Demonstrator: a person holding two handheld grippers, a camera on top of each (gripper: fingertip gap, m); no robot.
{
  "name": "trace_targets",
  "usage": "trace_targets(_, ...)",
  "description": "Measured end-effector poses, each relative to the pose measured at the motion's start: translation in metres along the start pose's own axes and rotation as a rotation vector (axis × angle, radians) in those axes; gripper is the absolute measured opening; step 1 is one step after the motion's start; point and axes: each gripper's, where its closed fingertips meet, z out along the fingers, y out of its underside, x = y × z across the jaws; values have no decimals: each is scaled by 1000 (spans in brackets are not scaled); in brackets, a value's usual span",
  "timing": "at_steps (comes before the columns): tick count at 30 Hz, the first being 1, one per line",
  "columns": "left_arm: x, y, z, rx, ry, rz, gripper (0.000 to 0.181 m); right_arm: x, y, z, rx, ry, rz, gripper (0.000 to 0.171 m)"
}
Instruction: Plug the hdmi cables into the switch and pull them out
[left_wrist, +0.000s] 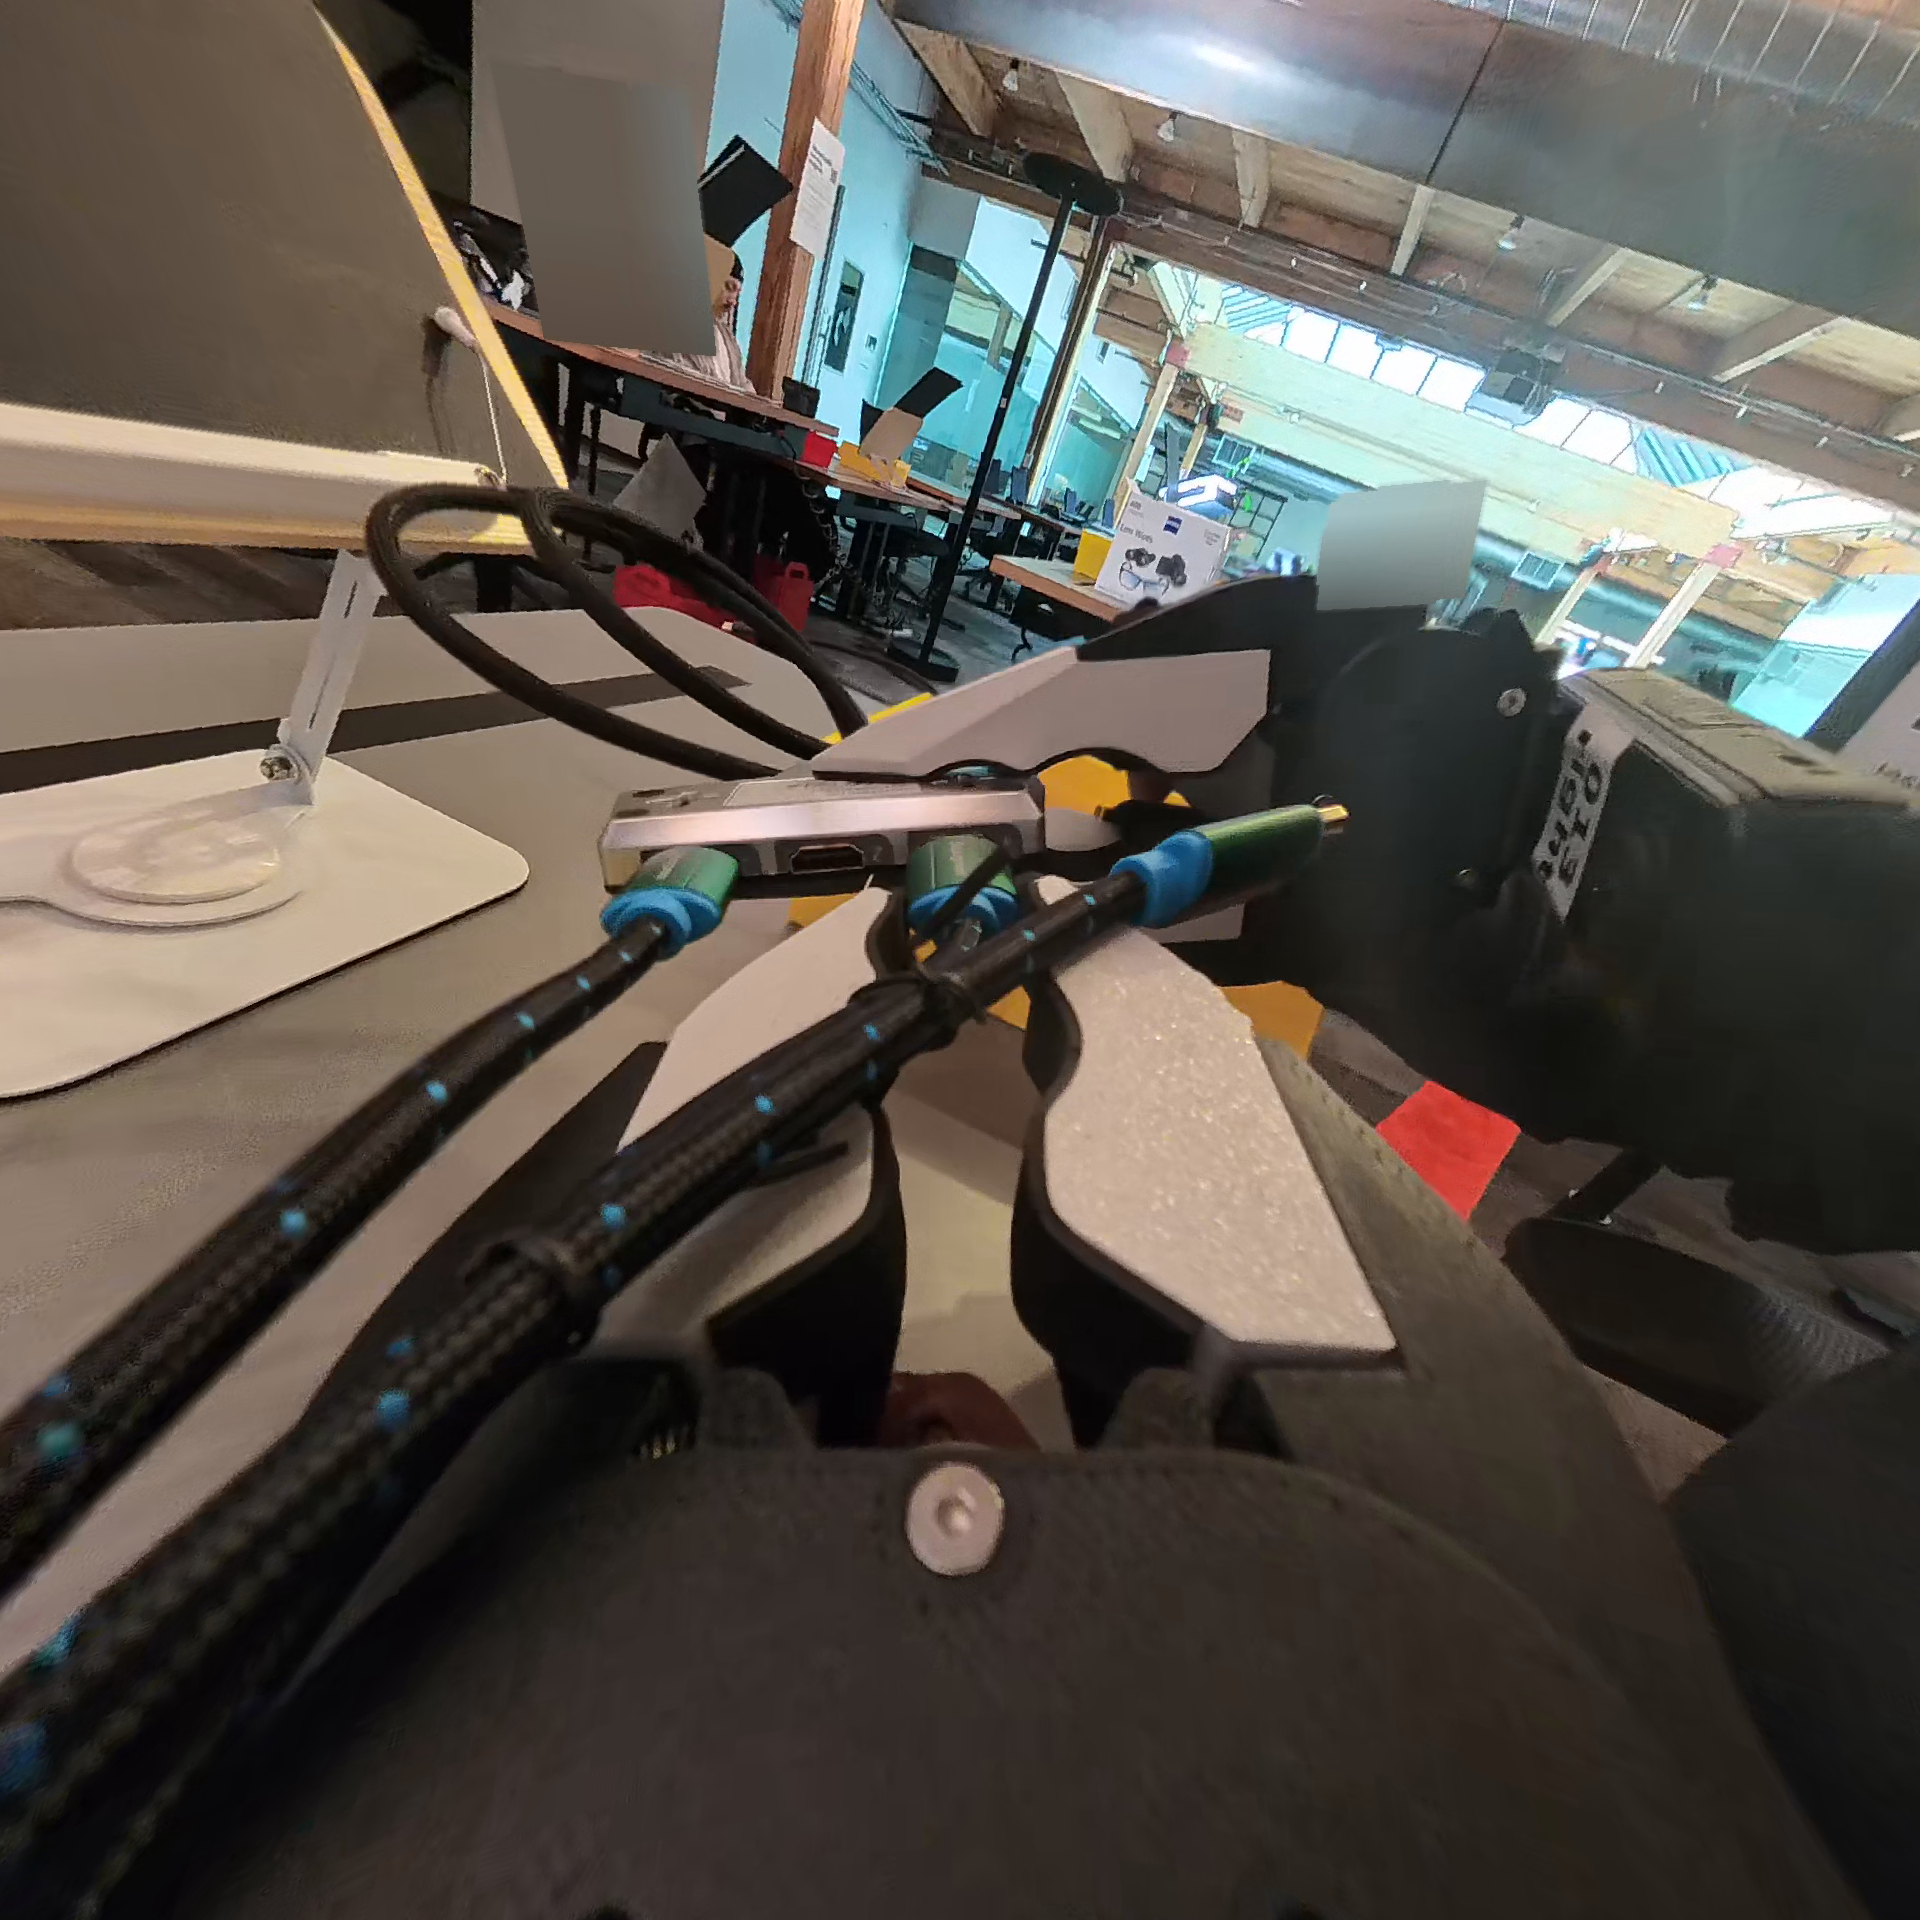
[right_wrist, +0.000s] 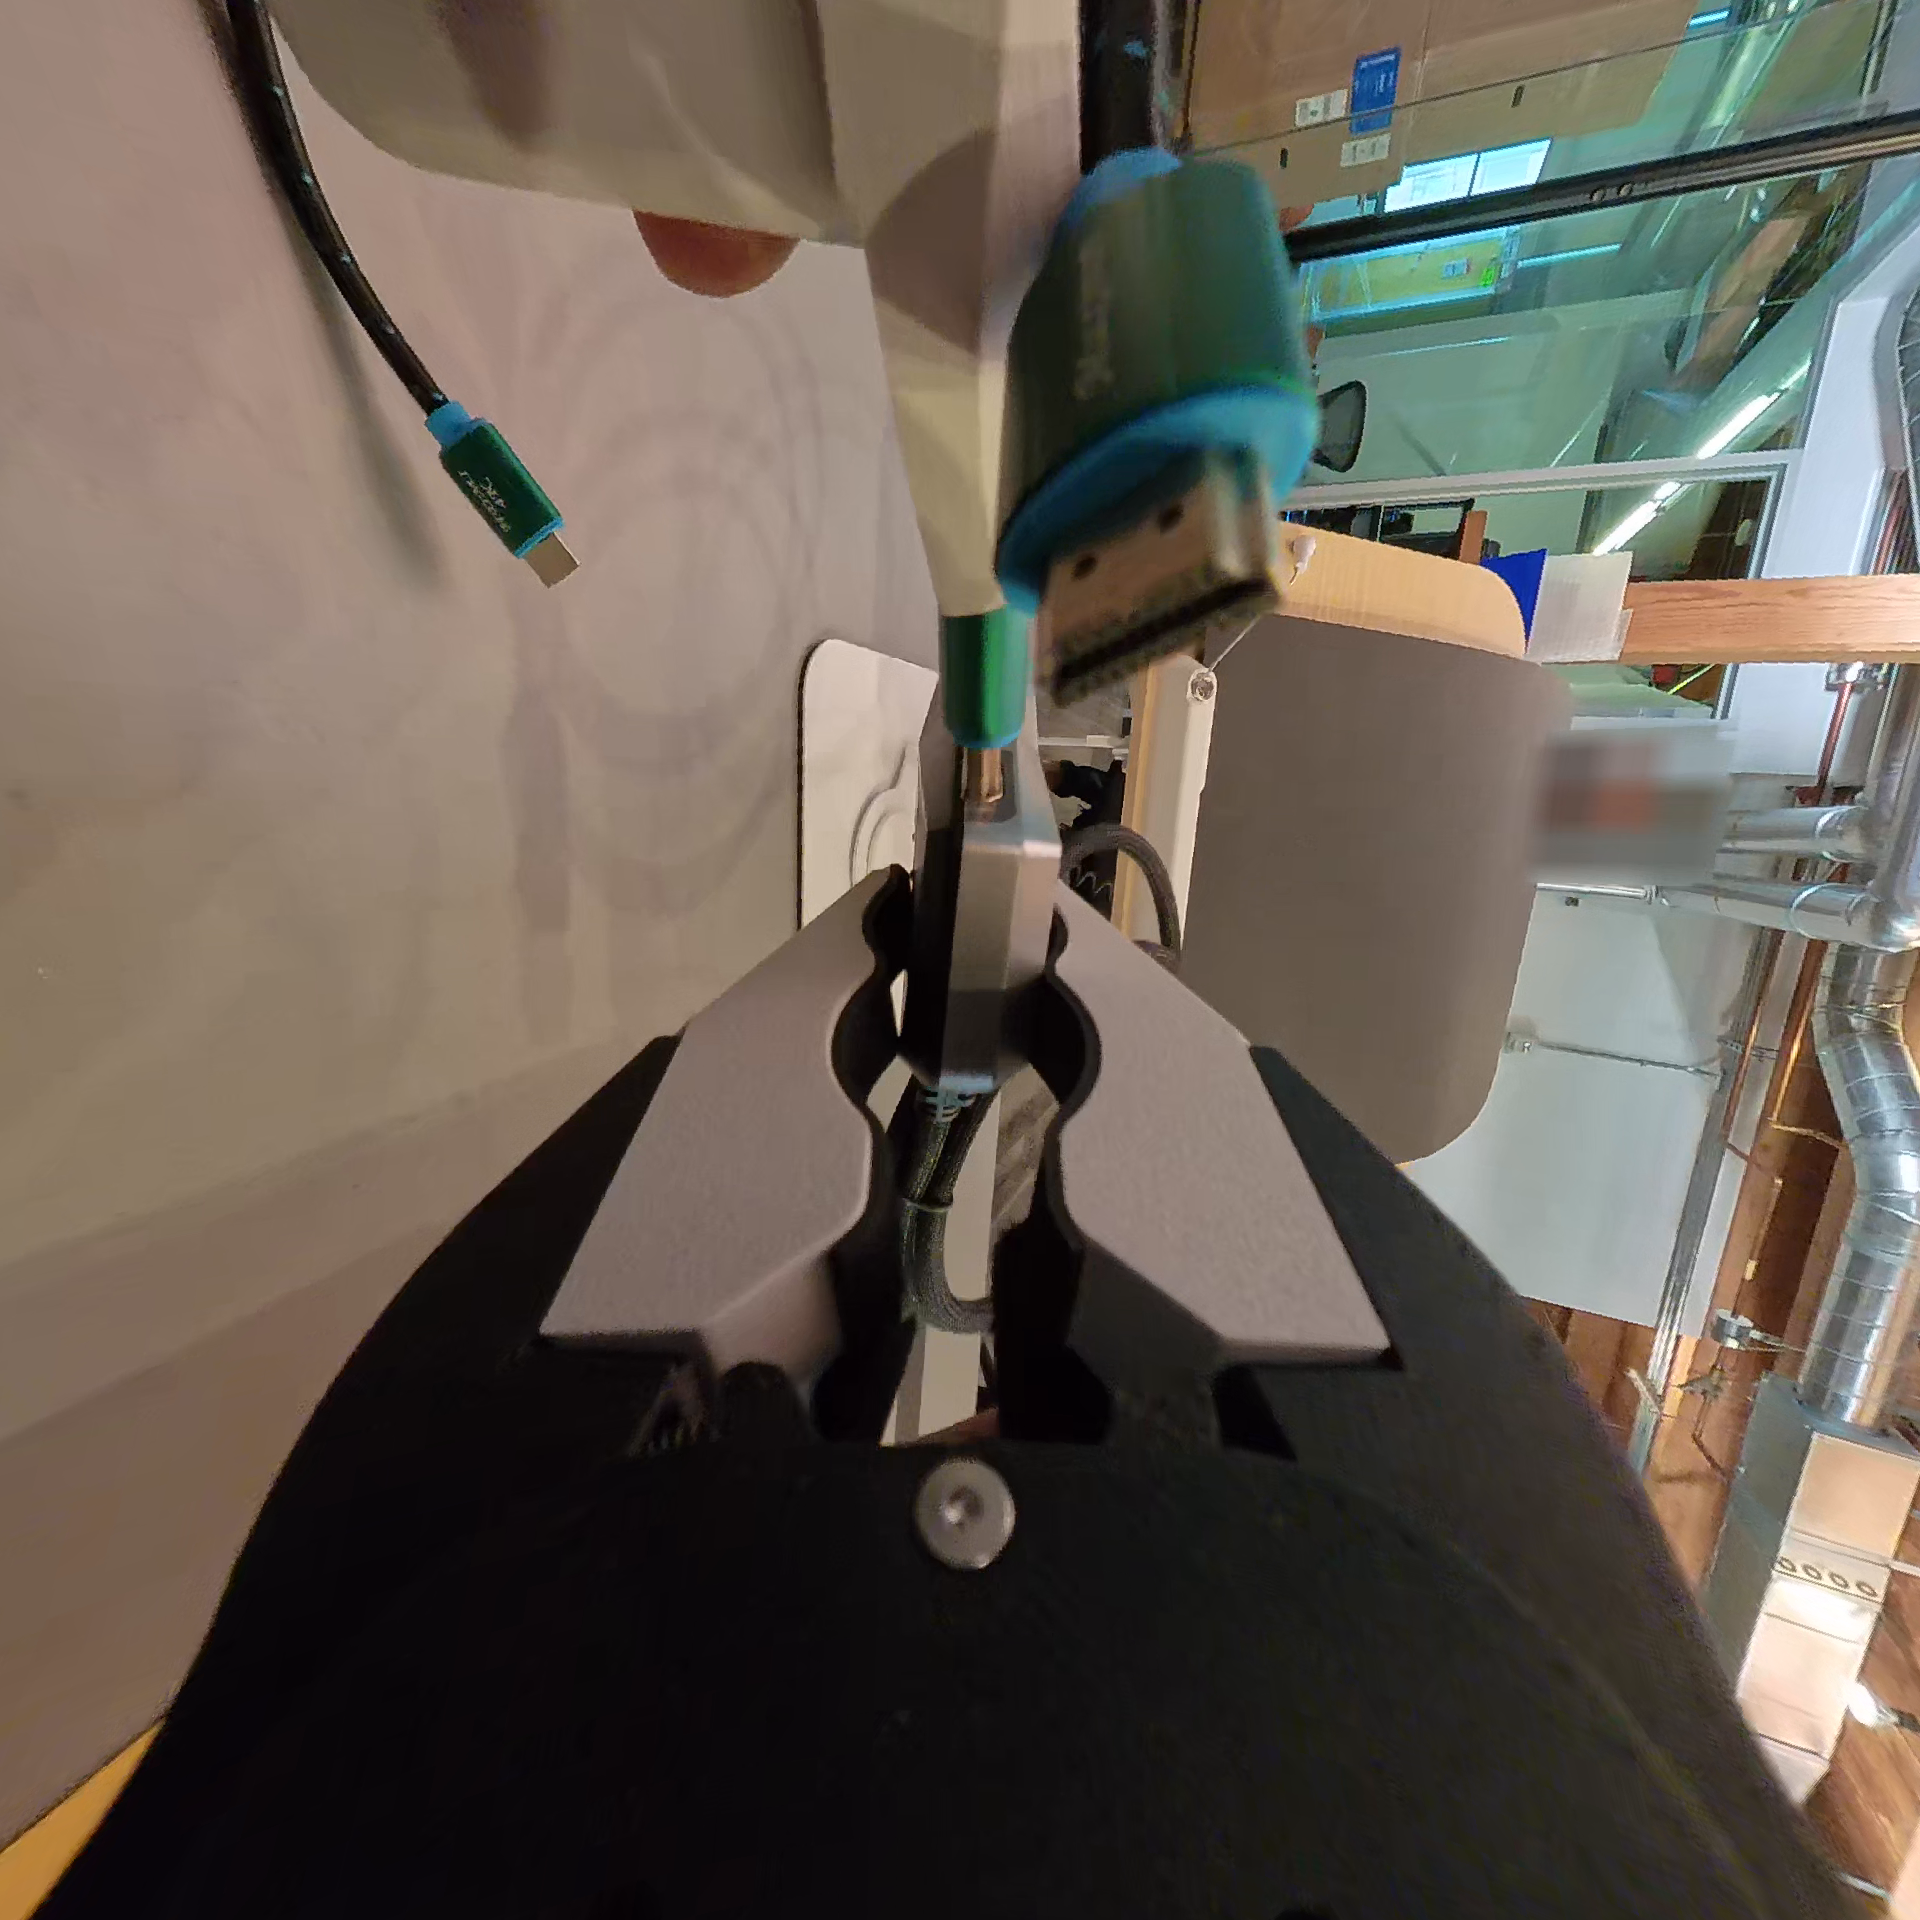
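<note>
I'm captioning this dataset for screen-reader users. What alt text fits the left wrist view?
The right gripper clamps a silver HDMI switch above a grey table. One green-and-blue plug sits in its left port, the middle port is empty, and the left gripper holds braided cables with a loose plug.

I count one silver switch box (left_wrist: 821, 831). I see three green and blue plugs: one (left_wrist: 675, 883) and another (left_wrist: 961, 878) at the box, and one (left_wrist: 1226, 847) out in the air. I hold two tongs, my left (left_wrist: 971, 971) and my right (right_wrist: 977, 977).
</note>
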Motion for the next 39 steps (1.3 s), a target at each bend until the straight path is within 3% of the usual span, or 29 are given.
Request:
trace_targets(16,0,3,11,-61,-116,55,18,-6,5,3,-113,-57,-6,15)
trace_targets(39,11,-4,-4,33,-9,-32,19,-7,-2,-7,-31,-88,91,19)
